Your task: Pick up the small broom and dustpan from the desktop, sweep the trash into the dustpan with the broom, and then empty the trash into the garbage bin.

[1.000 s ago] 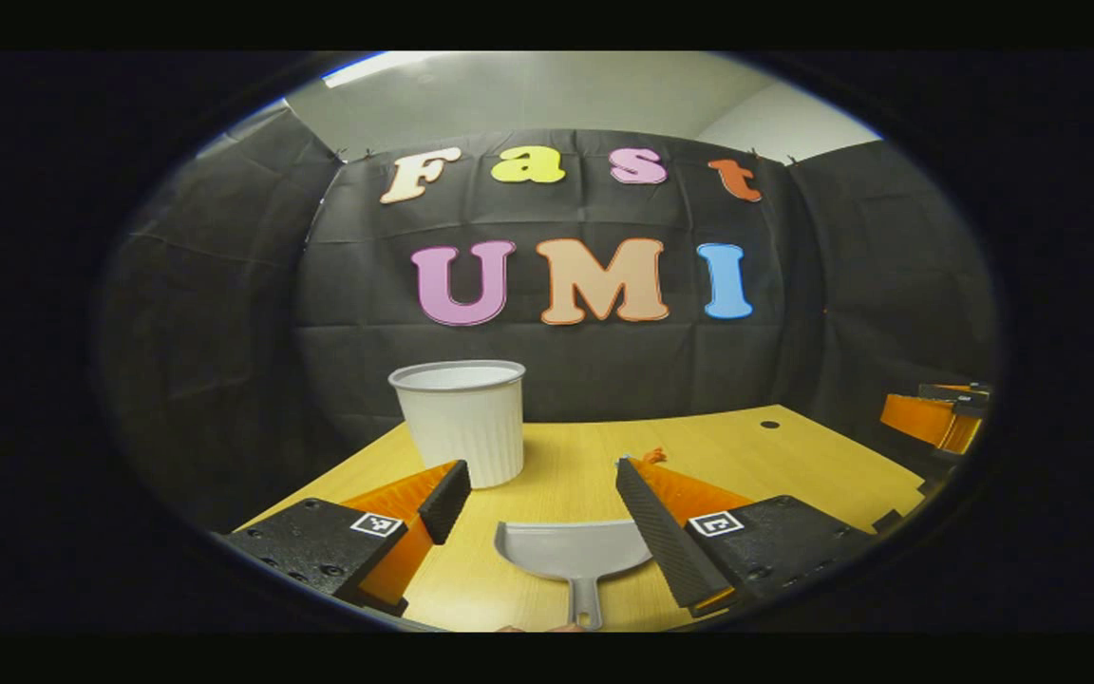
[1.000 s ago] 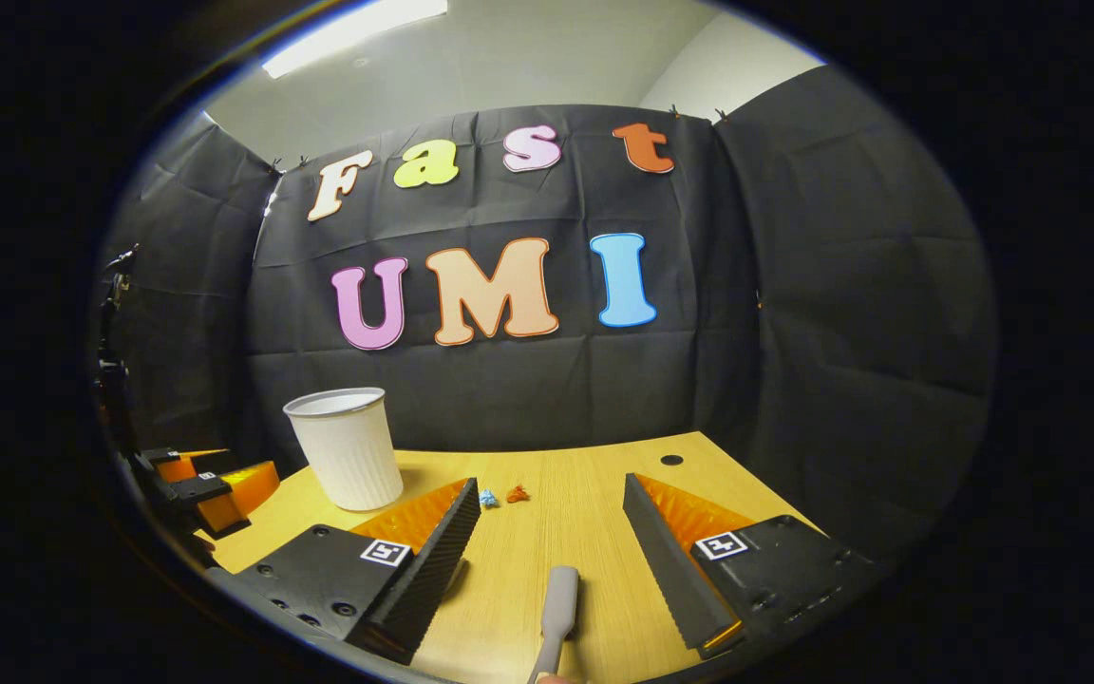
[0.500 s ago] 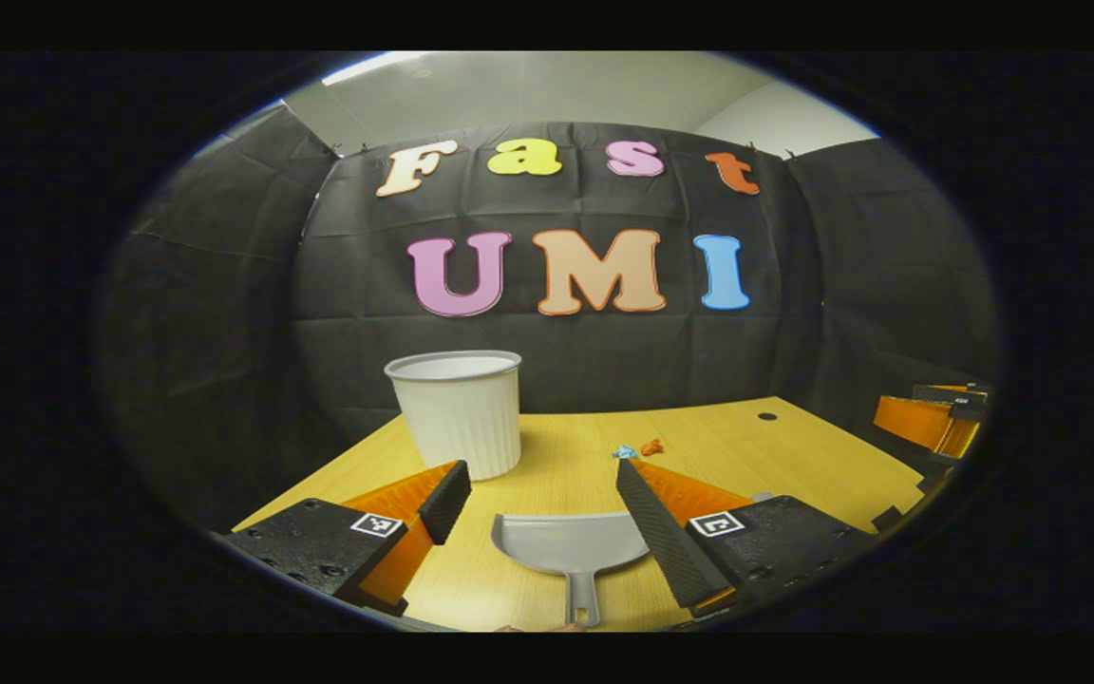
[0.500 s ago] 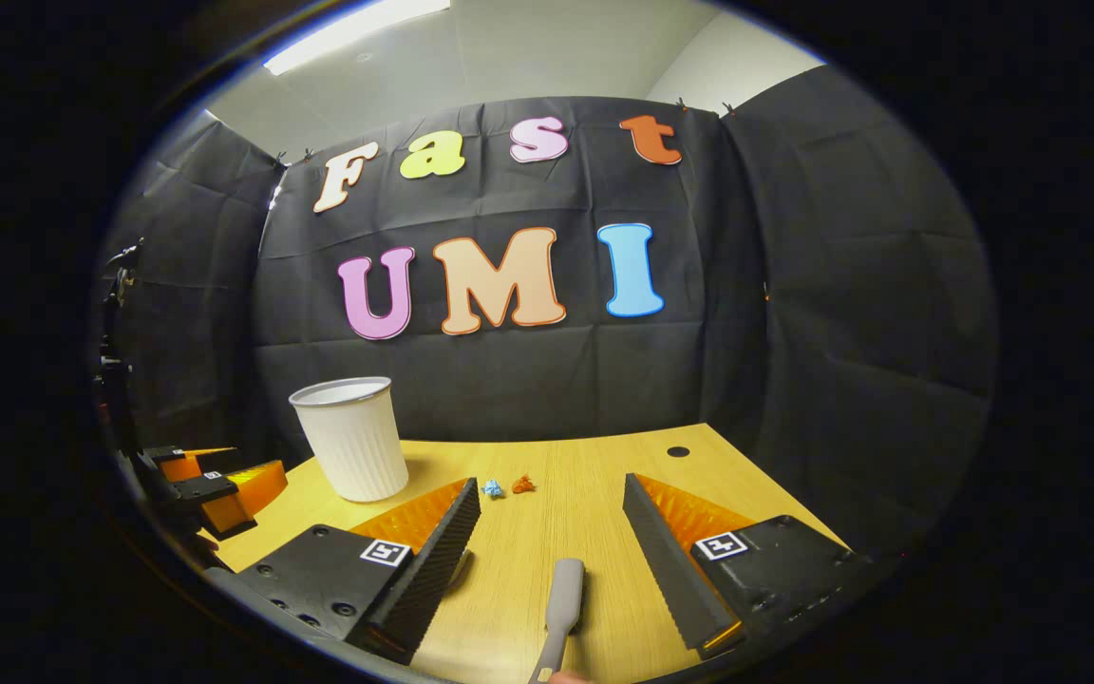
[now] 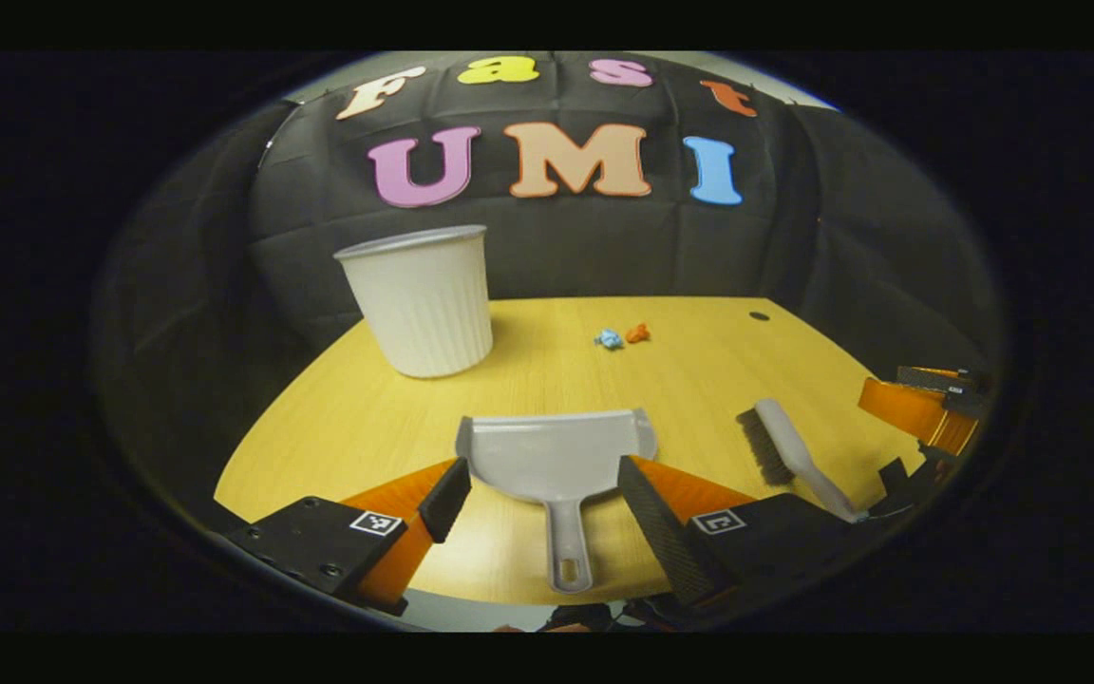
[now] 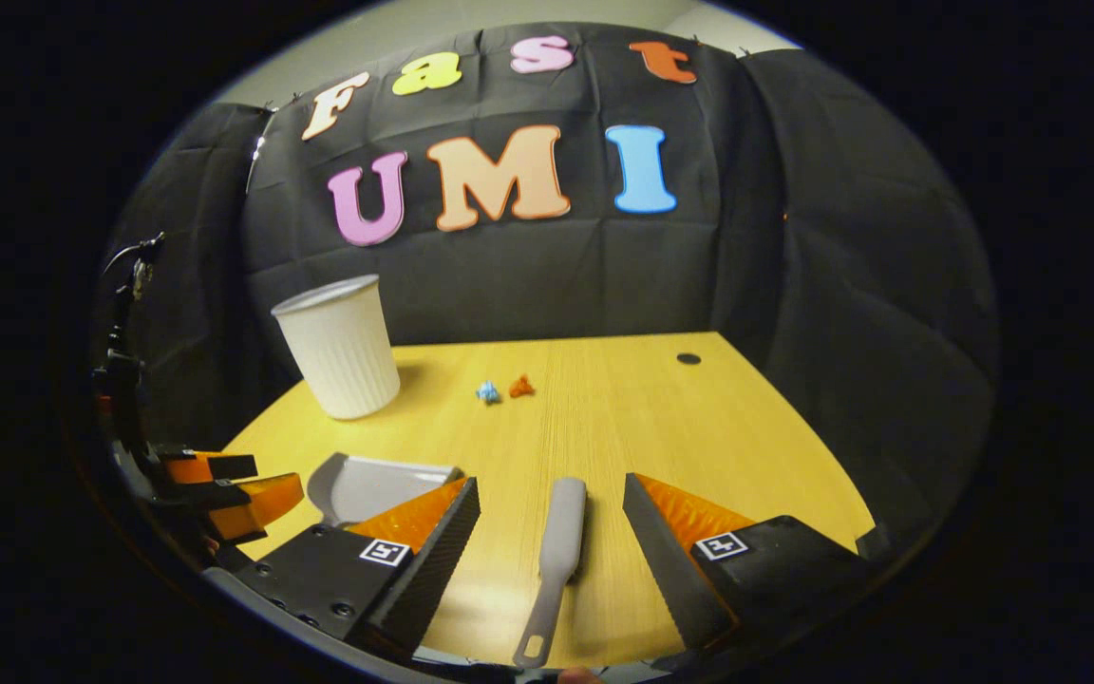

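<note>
On the counter [image 5: 338, 427] the dustpan [image 5: 556, 456] lies ahead of the left gripper [image 5: 537, 494], its handle pointing back between the wide jaws. The broom [image 6: 556, 541] lies likewise lengthwise between the wide jaws of the right gripper [image 6: 552, 532]. Neither is gripped yet.

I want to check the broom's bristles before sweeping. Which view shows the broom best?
The left gripper view: the broom lies side-on, showing its bristles and head; its handle end is partly hidden. The right gripper view shows the broom from above, back and handle, bristles hidden underneath.
</note>
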### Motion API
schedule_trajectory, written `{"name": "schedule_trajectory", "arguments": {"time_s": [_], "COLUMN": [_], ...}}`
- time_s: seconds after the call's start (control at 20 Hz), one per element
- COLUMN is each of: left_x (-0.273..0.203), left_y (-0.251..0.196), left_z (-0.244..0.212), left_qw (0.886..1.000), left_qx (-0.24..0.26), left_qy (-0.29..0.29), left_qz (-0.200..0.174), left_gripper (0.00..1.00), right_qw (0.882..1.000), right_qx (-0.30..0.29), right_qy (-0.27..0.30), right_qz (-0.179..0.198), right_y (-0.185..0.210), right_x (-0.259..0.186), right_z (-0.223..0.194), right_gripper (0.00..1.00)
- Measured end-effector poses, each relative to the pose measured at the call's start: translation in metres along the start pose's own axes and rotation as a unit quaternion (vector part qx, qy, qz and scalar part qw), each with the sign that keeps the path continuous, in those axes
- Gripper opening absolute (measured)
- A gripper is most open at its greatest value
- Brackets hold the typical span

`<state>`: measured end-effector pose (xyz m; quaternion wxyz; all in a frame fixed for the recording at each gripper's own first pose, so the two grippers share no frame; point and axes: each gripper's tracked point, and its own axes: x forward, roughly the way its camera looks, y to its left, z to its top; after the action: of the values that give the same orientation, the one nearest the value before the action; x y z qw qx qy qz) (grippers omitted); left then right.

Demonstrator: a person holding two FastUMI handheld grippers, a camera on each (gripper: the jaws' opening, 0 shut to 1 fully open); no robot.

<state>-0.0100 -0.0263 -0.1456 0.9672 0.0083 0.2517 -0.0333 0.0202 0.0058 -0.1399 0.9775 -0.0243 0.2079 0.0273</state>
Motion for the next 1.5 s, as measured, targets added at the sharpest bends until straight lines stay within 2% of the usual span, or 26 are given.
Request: {"name": "schedule_trajectory", "arguments": {"time_s": [0.1, 0.25, 0.45, 0.65, 0.7, 0.75, 0.8, 0.85, 0.9, 0.95, 1.0, 1.05, 1.15, 1.25, 1.35, 1.45, 1.5], "left_x": [0.010, 0.014, 0.028, 0.040, 0.044, 0.044, 0.044, 0.046, 0.047, 0.049, 0.053, 0.044, 0.048, 0.050, 0.045, 0.045, 0.047], "left_y": [0.000, 0.003, -0.003, -0.005, -0.007, -0.009, -0.012, -0.014, -0.019, -0.023, -0.022, -0.020, -0.023, -0.029, -0.031, -0.035, -0.036], "left_z": [-0.031, -0.056, -0.083, -0.108, -0.116, -0.121, -0.121, -0.121, -0.121, -0.119, -0.120, -0.113, -0.108, -0.096, -0.085, -0.065, -0.055], "left_qw": [0.998, 0.995, 0.989, 0.981, 0.978, 0.976, 0.976, 0.976, 0.975, 0.975, 0.975, 0.976, 0.977, 0.980, 0.982, 0.986, 0.986], "left_qx": [-0.005, -0.008, 0.002, 0.023, 0.027, 0.028, 0.024, 0.025, 0.026, 0.024, 0.020, 0.016, 0.029, 0.026, 0.029, 0.041, 0.052], "left_qy": [0.058, 0.104, 0.147, 0.191, 0.205, 0.217, 0.217, 0.216, 0.220, 0.218, 0.218, 0.217, 0.207, 0.195, 0.185, 0.159, 0.152], "left_qz": [0.000, 0.000, -0.002, -0.005, -0.007, -0.010, -0.014, -0.017, -0.028, -0.035, -0.033, -0.031, -0.036, -0.039, -0.037, -0.036, -0.036], "left_gripper": [0.95, 0.96, 0.95, 0.95, 0.94, 0.92, 0.91, 0.86, 0.80, 0.64, 0.54, 0.36, 0.32, 0.29, 0.29, 0.27, 0.31], "right_qw": [0.999, 0.995, 0.980, 0.967, 0.961, 0.959, 0.957, 0.955, 0.954, 0.953, 0.953, 0.954, 0.960, 0.966, 0.968, 0.970, 0.969], "right_qx": [-0.009, -0.011, -0.036, -0.047, -0.052, -0.054, -0.057, -0.063, -0.064, -0.062, -0.062, -0.065, -0.065, -0.070, -0.083, -0.093, -0.111], "right_qy": [0.044, 0.100, 0.198, 0.252, 0.272, 0.279, 0.285, 0.289, 0.292, 0.296, 0.294, 0.289, 0.268, 0.238, 0.223, 0.201, 0.202], "right_qz": [0.002, -0.002, -0.009, 0.001, 0.006, 0.010, 0.012, 0.009, 0.012, 0.027, 0.036, 0.044, 0.054, 0.070, 0.085, 0.095, 0.095], "right_y": [-0.002, -0.007, -0.015, -0.013, -0.013, -0.013, -0.014, -0.018, -0.021, -0.020, -0.021, -0.022, -0.031, -0.042, -0.056, -0.066, -0.072], "right_x": [0.016, 0.032, 0.042, 0.057, 0.059, 0.061, 0.063, 0.064, 0.065, 0.064, 0.063, 0.063, 0.060, 0.053, 0.051, 0.072, 0.086], "right_z": [-0.027, -0.058, -0.112, -0.137, -0.142, -0.145, -0.147, -0.150, -0.148, -0.149, -0.145, -0.140, -0.125, -0.099, -0.075, -0.046, -0.035], "right_gripper": [0.92, 0.93, 0.93, 0.92, 0.81, 0.76, 0.63, 0.58, 0.43, 0.29, 0.23, 0.23, 0.19, 0.19, 0.19, 0.19, 0.19]}}
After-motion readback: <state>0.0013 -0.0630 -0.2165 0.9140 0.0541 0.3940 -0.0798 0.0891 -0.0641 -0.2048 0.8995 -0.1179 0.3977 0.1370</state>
